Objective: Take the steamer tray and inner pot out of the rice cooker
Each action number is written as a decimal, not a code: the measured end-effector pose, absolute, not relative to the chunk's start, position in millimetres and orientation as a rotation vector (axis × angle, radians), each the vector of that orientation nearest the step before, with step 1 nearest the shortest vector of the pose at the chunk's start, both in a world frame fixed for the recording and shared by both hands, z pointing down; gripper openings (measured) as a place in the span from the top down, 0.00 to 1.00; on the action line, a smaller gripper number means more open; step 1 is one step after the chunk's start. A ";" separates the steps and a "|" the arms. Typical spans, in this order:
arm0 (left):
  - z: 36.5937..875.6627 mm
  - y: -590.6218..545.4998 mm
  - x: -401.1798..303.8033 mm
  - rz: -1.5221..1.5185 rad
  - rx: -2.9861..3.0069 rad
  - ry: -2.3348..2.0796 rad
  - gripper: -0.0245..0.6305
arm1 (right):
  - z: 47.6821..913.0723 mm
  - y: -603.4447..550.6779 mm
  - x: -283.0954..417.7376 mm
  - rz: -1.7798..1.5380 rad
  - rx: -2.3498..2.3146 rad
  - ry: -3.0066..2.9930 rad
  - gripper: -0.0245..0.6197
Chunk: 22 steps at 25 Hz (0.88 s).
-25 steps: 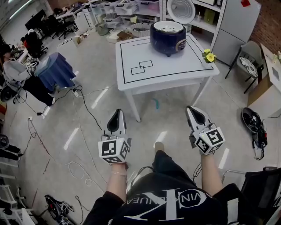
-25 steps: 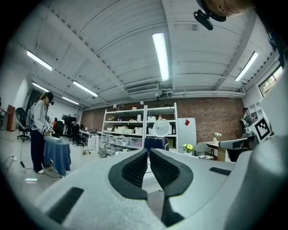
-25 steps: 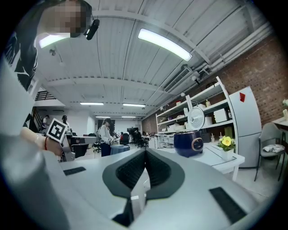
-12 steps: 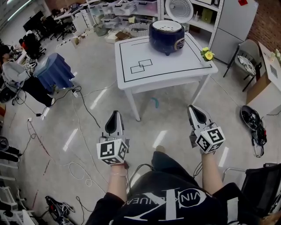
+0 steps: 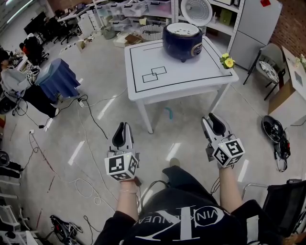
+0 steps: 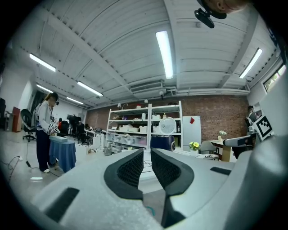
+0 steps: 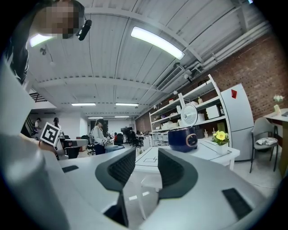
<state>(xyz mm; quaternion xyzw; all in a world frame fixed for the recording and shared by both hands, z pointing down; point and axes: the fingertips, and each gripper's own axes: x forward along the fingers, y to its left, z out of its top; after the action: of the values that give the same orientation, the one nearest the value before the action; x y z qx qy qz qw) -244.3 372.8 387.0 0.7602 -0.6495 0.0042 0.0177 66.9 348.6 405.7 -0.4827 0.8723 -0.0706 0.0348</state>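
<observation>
The dark blue rice cooker (image 5: 182, 40) stands on the far part of the white table (image 5: 191, 72), with its round white lid (image 5: 196, 10) raised. A pale inside shows at its open top; I cannot tell the steamer tray from the pot. Both grippers hang level over the floor, well short of the table. My left gripper (image 5: 122, 130) is shut, with only a thin slit between its pads (image 6: 133, 167) and nothing in it. The jaws of my right gripper (image 5: 213, 122) are opening, with nothing between them. The cooker (image 7: 183, 138) shows far ahead in the right gripper view.
A small pot of yellow flowers (image 5: 226, 61) sits at the table's right edge, and black outlined squares (image 5: 154, 73) mark its top. Cables run over the floor at left. A blue-draped stand (image 5: 57, 79) and a person (image 5: 14, 79) are far left, a chair (image 5: 272, 60) at right.
My right gripper's jaws have parted from shut. My left gripper has drifted a little to the left and stayed shut. The cooker has not moved.
</observation>
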 end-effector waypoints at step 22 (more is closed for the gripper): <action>399.9 183.8 -261.9 0.098 2.323 -1.997 0.78 | 423.9 149.1 55.8 -0.307 -1.472 2.681 0.73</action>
<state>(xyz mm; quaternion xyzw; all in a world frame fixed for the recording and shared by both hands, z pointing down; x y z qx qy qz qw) -261.9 183.8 399.9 0.7574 -0.6510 0.0320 0.0384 55.8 149.1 423.9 -0.4787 0.8716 -0.0999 0.0339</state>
